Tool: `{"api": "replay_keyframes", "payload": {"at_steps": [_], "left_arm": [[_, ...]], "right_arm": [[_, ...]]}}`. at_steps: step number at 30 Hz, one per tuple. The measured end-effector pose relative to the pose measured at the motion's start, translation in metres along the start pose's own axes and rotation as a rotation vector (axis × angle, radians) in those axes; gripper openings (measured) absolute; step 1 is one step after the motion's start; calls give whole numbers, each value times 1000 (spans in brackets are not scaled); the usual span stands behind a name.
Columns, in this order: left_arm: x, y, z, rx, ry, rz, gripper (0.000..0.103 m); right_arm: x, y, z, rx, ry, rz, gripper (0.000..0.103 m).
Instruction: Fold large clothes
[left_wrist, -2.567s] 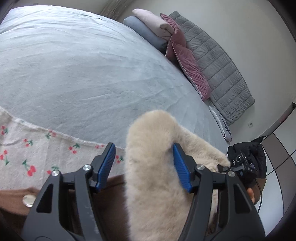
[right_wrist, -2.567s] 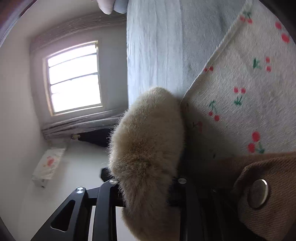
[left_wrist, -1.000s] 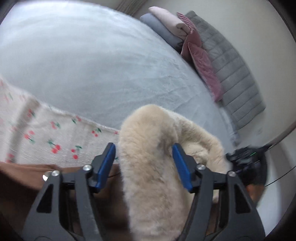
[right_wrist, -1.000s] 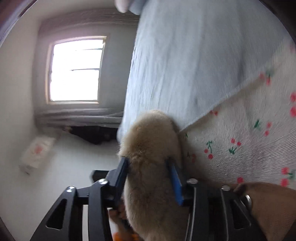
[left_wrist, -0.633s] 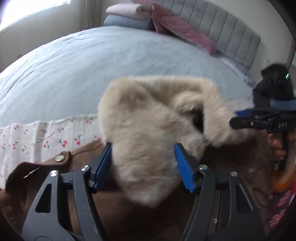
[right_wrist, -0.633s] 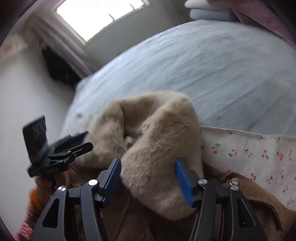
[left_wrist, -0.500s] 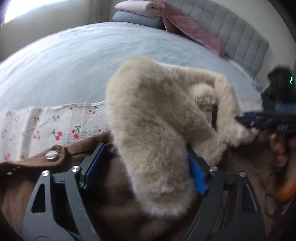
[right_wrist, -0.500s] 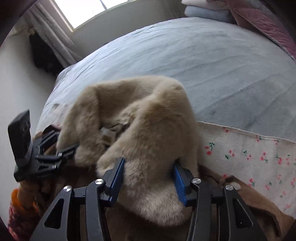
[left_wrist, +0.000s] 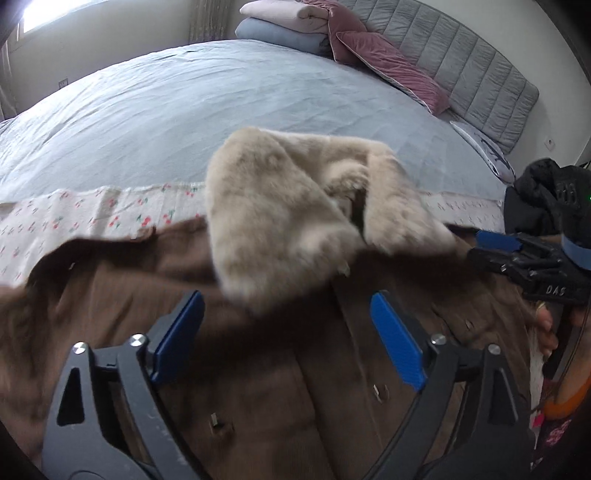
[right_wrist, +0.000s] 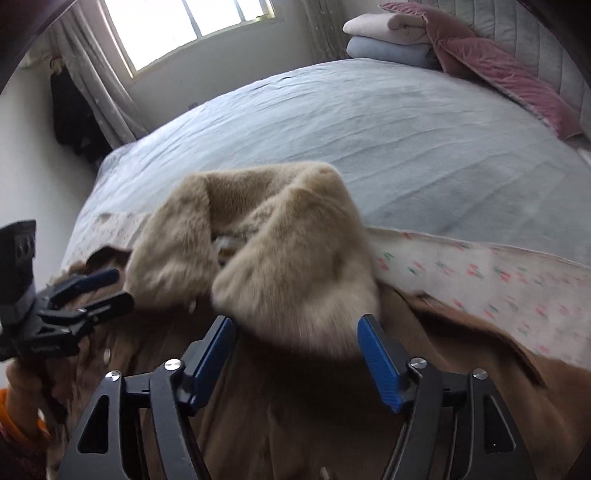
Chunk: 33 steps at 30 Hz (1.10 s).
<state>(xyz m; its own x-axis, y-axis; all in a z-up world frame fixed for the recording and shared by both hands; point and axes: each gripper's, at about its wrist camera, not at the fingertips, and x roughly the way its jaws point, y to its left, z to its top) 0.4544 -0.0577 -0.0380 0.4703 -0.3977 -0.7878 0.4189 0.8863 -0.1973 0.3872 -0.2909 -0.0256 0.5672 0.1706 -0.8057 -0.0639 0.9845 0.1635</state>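
Observation:
A brown coat (left_wrist: 258, 387) with a beige fur collar (left_wrist: 288, 206) lies front up on the bed, over a white cherry-print cloth (left_wrist: 92, 218). My left gripper (left_wrist: 288, 332) is open and empty just short of the collar's left lapel. My right gripper (right_wrist: 299, 354) is open and empty just short of the collar's right lapel (right_wrist: 303, 280). The right gripper also shows in the left wrist view (left_wrist: 517, 254), and the left gripper in the right wrist view (right_wrist: 85, 291). The coat body (right_wrist: 295, 424) fills the near part of both views.
The grey-blue bedspread (left_wrist: 221, 96) stretches beyond the coat. Folded blankets (left_wrist: 284, 26) and pink pillows (left_wrist: 388, 70) sit by the grey headboard (left_wrist: 472, 62). A window (right_wrist: 184, 26) with curtains is at the far wall.
Both grippers carried the fur collar onto the bed, then opened and let go of it. They have drawn back, and the collar now lies flat on the coat.

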Motion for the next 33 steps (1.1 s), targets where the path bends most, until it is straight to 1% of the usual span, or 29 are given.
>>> {"api": "replay_keyframes", "payload": {"at_steps": [1,2,4,5,8,12,15,18,20,22,25,28,31,33], "left_arm": [[-5,-1,-5,-5,4,-3,95],[-11,-7,-10,-10,11,-3,95],[-31,-12,-26,-15,19,5,95],[-37,-16,-33,-15,17,13,95],[-66,-22,-57,-13,-6,52,95],[-94,-29,-88,-36,-16,70,96],[-104,-33,-110,-60,-13,81,98],[-111,-37,-131,-61,-16,88,98],[-110,-41,-150,-54,-16,72,98],[-102,-42,-163,-50,11,62,98],[-87,-46,-180,-39,79,78,98],[-83,-51,-193,-27,86,78,98],[-82,-53,-201,-18,83,108,98],[-79,-57,-205,15,110,142,98]], "right_arm": [[-20,-4,-11,8,-7,-23,73],[-32,-4,-14,14,-8,-35,75],[-70,-15,-34,32,-14,-89,77],[-83,-20,-35,39,-16,-117,77],[-130,-39,-59,73,-38,-196,78],[-178,-66,-88,169,-71,-238,84],[-210,-90,-114,221,-91,-263,85],[-239,-116,-139,274,-90,-281,86],[-258,-135,-154,321,-103,-284,86],[-270,-153,-168,379,-118,-292,86],[-293,-174,-186,437,-142,-317,86],[-315,-189,-202,448,-178,-343,86],[-336,-211,-218,497,-197,-389,86],[-345,-228,-235,580,-206,-379,86]]}}
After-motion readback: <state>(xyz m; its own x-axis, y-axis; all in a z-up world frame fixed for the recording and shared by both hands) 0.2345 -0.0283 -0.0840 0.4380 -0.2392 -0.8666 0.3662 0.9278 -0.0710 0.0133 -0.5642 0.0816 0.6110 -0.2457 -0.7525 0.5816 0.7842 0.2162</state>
